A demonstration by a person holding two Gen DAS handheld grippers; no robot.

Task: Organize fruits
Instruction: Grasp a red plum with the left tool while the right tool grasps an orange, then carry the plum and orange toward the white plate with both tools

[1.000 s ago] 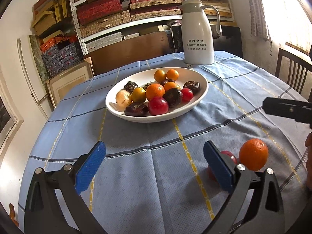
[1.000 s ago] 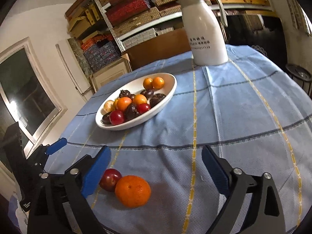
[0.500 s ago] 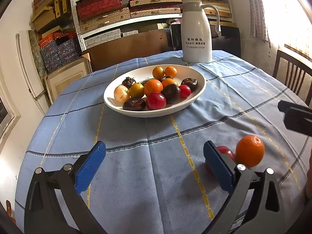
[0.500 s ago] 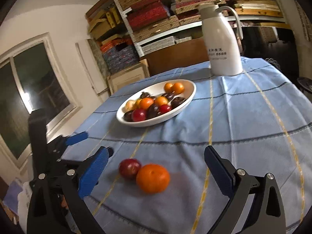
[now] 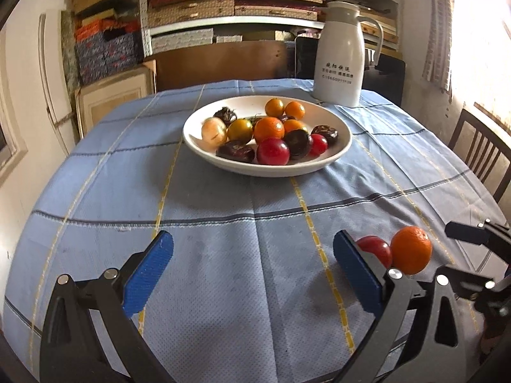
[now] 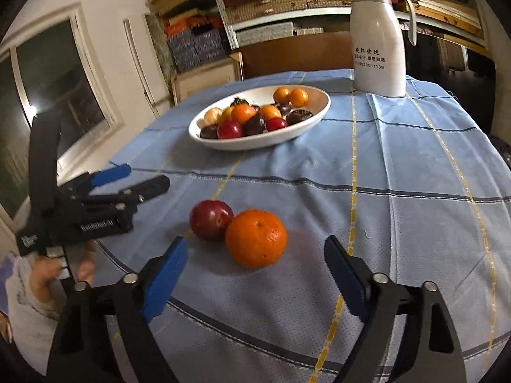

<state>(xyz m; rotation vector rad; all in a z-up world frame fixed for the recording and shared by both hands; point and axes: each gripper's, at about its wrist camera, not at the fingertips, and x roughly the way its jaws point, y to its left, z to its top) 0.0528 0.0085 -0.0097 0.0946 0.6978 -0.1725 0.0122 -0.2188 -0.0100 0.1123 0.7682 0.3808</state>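
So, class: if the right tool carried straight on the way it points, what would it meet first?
Most likely the orange, lying between the open right tool pads' line; the red plum touches it, left.

White jug point(image 6: 378, 36) digits 15850011139, Chinese characters unclear

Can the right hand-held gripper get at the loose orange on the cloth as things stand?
Probably yes. The right hand-held gripper, jaws just narrowing with nothing between them, faces the orange across bare cloth; only the red plum touches its far-left side.
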